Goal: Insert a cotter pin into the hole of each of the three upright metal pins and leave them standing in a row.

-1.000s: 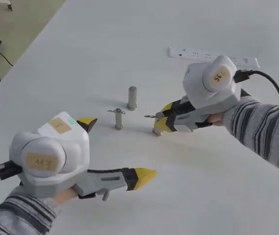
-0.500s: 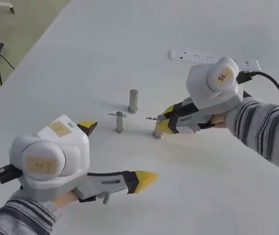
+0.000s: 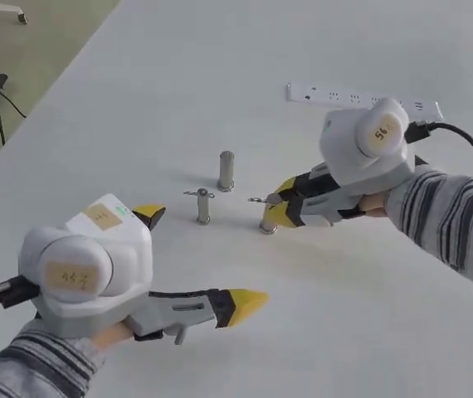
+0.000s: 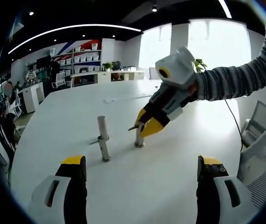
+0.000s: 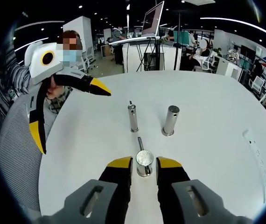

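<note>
Hold right gripper [image 5: 144, 162], narrowed astride nearest metal pin [image 3: 267, 222], grip unclear, level; ease cotter pin [image 5: 139, 141] straight through; left gripper [image 4: 141, 161] wide, empty

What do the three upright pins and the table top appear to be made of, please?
The three upright pins look like bare steel or similar metal: silvery grey, with a bright sheen along their sides. The table top appears a matte white laminate or painted board, smooth with soft, dull reflections; which one, the look leaves open.

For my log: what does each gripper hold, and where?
Left gripper: nothing. Right gripper: jaws flank the top of the metal pin; grip cannot be told.
</note>
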### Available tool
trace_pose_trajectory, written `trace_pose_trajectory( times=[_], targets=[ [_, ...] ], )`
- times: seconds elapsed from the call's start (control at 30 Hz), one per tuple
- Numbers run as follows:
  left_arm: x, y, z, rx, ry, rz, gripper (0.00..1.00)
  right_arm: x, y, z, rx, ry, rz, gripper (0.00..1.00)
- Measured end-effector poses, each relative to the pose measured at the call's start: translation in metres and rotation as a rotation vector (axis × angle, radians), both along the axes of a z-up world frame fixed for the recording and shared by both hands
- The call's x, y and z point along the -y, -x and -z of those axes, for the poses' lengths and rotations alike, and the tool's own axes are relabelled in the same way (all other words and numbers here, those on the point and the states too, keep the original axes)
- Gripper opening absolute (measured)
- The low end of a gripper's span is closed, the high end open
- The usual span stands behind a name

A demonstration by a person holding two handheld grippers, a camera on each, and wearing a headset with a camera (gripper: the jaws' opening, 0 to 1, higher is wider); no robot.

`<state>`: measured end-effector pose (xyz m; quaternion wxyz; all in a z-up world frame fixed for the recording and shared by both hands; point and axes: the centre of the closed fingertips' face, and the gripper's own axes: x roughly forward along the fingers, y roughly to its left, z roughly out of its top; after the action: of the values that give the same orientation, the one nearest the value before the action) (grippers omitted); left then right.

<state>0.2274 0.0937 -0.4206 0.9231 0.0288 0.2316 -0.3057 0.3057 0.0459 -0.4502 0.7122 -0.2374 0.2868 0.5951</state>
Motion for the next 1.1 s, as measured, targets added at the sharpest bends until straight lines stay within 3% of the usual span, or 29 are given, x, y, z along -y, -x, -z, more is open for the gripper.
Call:
trace_pose_trajectory(
  times=[0.13,0.3,0.53,0.7,0.87,1.1],
  targets=[
    [-0.001,-0.001,-0.001,0.004,0.002,-0.004,0.99,-0.001,0.002,-0.009,0.0,-0.023,0.002,0.2],
    [-0.003,-0.002,-0.004,0.008,0.009,-0.015,0.99,-0.014,-0.002,-0.031,-0.021,-0.131,0.063,0.27],
    [-0.007,-0.002,-0.005,0.024,-0.013,-0.028,0.99,-0.033,-0.03,-0.04,0.004,-0.213,0.167,0.28],
    [-0.009,-0.001,-0.007,0.026,-0.004,-0.042,0.99,-0.047,-0.041,-0.034,-0.001,-0.224,0.192,0.29],
    [-0.013,-0.001,-0.008,0.042,-0.023,-0.062,0.96,-0.057,-0.052,-0.021,-0.03,-0.247,0.24,0.27],
    [-0.015,-0.001,-0.005,0.034,-0.01,-0.086,0.94,-0.064,-0.063,-0.014,-0.031,-0.261,0.288,0.22]
  ],
)
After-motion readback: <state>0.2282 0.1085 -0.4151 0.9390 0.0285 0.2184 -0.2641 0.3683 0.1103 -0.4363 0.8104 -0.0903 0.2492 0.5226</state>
